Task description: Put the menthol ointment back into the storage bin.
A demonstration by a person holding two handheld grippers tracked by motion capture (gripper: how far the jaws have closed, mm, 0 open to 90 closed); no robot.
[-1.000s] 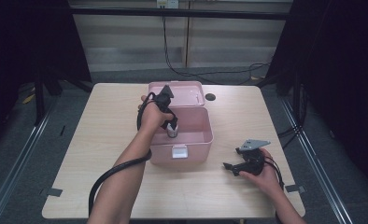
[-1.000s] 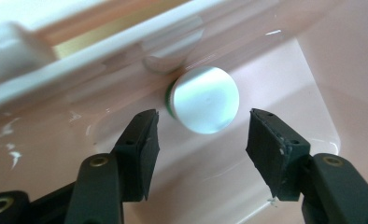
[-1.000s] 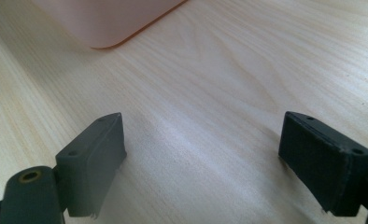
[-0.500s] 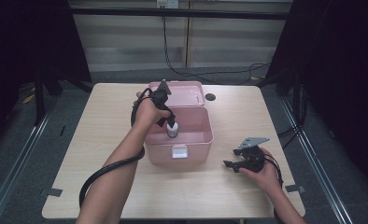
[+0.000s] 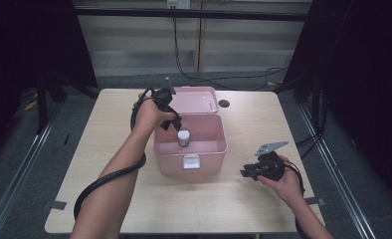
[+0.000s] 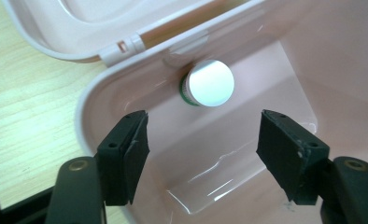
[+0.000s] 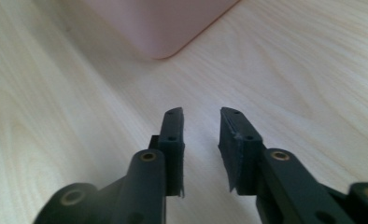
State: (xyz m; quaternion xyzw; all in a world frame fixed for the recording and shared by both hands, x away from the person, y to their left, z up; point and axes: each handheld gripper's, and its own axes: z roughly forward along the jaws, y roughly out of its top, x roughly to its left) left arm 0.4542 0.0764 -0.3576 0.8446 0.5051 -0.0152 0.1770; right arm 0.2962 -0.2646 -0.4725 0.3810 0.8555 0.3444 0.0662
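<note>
An open pink box (image 5: 211, 158) stands mid-table, its lid (image 5: 196, 98) laid back. Inside stands a small bottle (image 5: 183, 137) with a white cap (image 6: 211, 83), close to the box's wall (image 6: 285, 28) on the hinge side. My left gripper (image 5: 173, 124) hovers over the box's left rim. Its jaws have just been opening, and they stand wide apart in the left gripper view (image 6: 203, 140), with the bottle beyond them and untouched. My right gripper (image 5: 247, 173) is low over the table, right of the box. Its jaws (image 7: 201, 114) have just been closing to a narrow gap with nothing between them.
A white latch (image 5: 191, 162) sits on the box's front wall. A dark round hole (image 5: 224, 103) lies in the tabletop behind the box. The left gripper's cable (image 5: 104, 181) trails along the forearm. A pink box corner (image 7: 159, 23) shows ahead in the right gripper view.
The left hand has risen out of the box and drawn left, leaving the bottle standing inside. The right gripper has lifted slightly and its jaws have narrowed.
</note>
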